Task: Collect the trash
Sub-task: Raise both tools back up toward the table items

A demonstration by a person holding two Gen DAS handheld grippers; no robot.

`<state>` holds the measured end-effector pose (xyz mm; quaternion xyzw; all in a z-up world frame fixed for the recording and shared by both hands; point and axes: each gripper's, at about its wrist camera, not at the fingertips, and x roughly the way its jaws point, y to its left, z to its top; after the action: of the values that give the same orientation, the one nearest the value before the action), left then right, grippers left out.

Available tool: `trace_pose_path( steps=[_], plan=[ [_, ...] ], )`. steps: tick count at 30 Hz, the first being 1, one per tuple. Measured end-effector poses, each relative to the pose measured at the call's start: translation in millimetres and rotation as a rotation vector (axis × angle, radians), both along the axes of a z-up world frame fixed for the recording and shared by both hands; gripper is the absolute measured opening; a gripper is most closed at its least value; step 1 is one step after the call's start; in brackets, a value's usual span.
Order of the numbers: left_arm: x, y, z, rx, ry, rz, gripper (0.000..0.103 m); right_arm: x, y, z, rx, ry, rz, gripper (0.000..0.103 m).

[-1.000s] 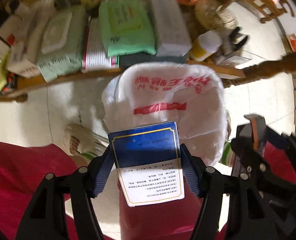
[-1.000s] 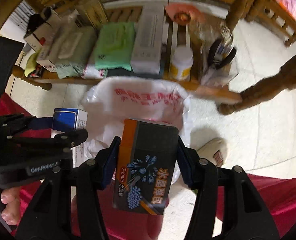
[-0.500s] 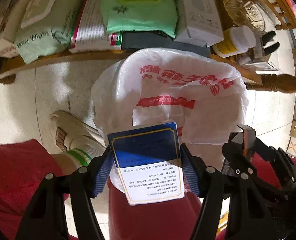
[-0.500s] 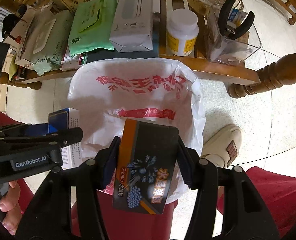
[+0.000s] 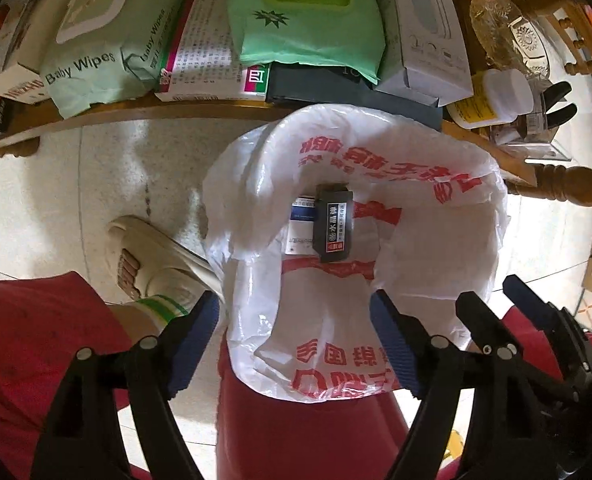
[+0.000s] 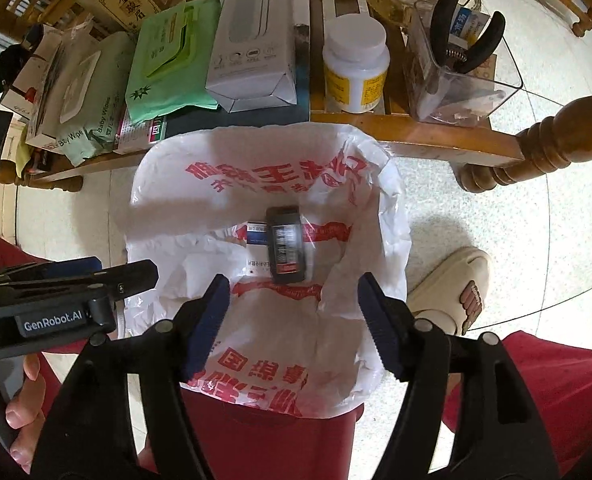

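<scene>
Both boxes have been released: the blue box (image 5: 300, 216) and dark box (image 5: 333, 226) are seen inside the trash bag (image 5: 448, 184), beneath the open, empty jaws of the left gripper (image 5: 296, 344) and right gripper (image 6: 293, 322).

Warm indoor light, strong fisheye warp, dark corners, floor (image 6: 496, 208) glare.

Left gripper (image 5: 296, 340), fingers (image 5: 193, 344) spread, above bag (image 5: 436, 280) holding black box (image 5: 333, 222).

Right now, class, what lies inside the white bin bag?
Inside the white bin bag: a dark box lying partly over a blue and white box. Anything beneath them is hidden.
</scene>
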<state>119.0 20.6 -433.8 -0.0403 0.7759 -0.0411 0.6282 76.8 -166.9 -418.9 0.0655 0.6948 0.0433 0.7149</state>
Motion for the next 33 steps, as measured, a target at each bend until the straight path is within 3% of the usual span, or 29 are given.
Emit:
trace_pose_path(
  steps=[11, 18, 21, 23, 26, 30, 33],
  plan=[
    [-5, -2, 11, 0.037, -0.039, -0.035, 0.076, -3, 3, 11, 0.006, -0.028, 0.005, 0.065],
    [-13, 3, 36, 0.033, -0.085, -0.058, 0.081, -16, 3, 38, 0.036, -0.062, 0.018, 0.066],
    [-23, 5, 65, 0.031, -0.13, -0.088, 0.085, -28, 3, 68, 0.054, -0.114, 0.048, 0.069],
    [-36, 7, 94, 0.031, -0.186, -0.118, 0.087, -36, 0, 94, 0.071, -0.166, 0.063, 0.08],
    [-56, 15, 131, 0.008, -0.23, -0.145, 0.089, -51, -7, 138, 0.114, -0.238, 0.089, 0.085],
    [-69, 30, 188, 0.0, -0.247, -0.115, 0.09, -57, -25, 198, 0.182, -0.301, 0.122, 0.086],
    [-64, 47, 244, -0.014, -0.299, -0.07, 0.09, -52, -35, 244, 0.165, -0.365, 0.15, 0.086]
  ],
)
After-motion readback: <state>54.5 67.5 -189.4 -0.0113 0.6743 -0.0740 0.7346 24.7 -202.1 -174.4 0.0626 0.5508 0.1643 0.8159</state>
